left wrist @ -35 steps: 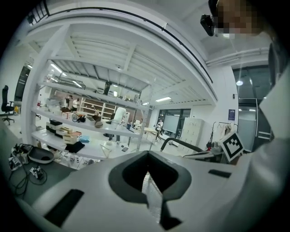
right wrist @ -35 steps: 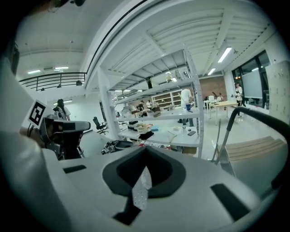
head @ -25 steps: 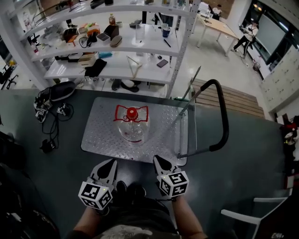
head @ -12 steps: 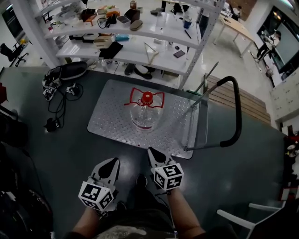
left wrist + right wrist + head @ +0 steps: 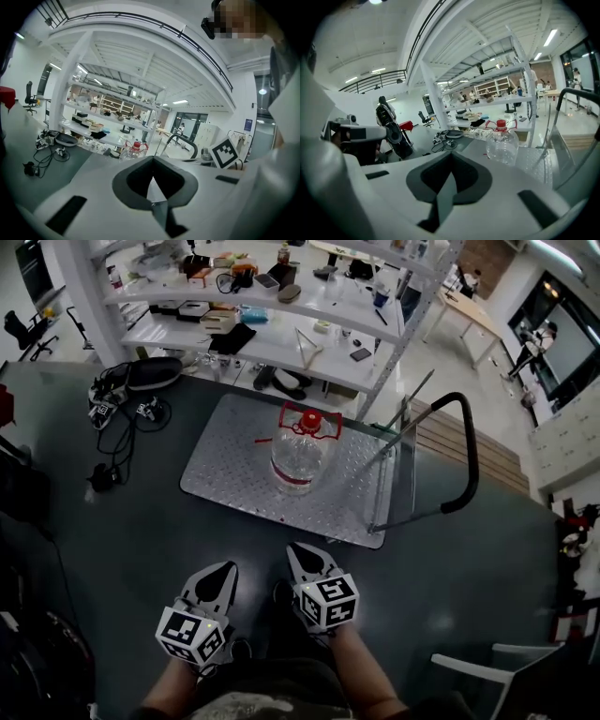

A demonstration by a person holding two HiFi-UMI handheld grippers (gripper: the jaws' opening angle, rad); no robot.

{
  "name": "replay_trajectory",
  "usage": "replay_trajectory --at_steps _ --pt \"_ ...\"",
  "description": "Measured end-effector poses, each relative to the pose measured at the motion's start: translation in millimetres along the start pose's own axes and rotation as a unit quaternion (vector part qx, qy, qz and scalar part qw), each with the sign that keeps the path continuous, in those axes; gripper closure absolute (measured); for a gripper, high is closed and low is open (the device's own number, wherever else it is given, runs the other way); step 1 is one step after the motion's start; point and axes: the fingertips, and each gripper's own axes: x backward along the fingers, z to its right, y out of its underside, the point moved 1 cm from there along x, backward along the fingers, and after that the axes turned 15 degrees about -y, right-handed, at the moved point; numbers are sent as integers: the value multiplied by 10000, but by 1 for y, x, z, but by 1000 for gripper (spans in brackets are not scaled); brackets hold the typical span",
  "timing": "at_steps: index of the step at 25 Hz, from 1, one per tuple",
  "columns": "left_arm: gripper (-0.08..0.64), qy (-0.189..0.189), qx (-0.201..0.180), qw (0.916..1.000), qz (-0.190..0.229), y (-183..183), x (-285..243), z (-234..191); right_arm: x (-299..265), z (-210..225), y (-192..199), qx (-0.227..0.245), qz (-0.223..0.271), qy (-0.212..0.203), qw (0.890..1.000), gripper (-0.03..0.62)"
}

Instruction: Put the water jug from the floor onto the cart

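Observation:
The clear water jug (image 5: 300,451), with a red cap and red handle, stands upright on the cart's metal deck (image 5: 225,470). It also shows far off in the left gripper view (image 5: 136,149) and nearer in the right gripper view (image 5: 501,140). My left gripper (image 5: 225,568) and right gripper (image 5: 298,551) hover side by side over the dark floor, short of the cart's near edge. Both are shut with nothing in them, their jaws meeting in the left gripper's (image 5: 152,176) and right gripper's (image 5: 451,173) own views.
The cart's black push handle (image 5: 469,456) rises at its right end. White shelving (image 5: 281,324) loaded with small items stands behind the cart. Cables and a black bag (image 5: 122,395) lie on the floor to the left. A white chair frame (image 5: 469,667) is at lower right.
Both grippers have drawn back from the cart's near edge, and the view has shifted with them. The jug has stayed on the deck. Both stay shut.

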Motion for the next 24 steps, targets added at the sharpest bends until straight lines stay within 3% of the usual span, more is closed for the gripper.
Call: replay_trajectory --at_steps 13,24 --pt "551 190 -153 9995 185 40 155 -19 81 -122 59 -15 344 685 9971 600" --pt "551 378 -125 9991 156 65 219 -11 139 -173 93 24 360 1106 9932 600"
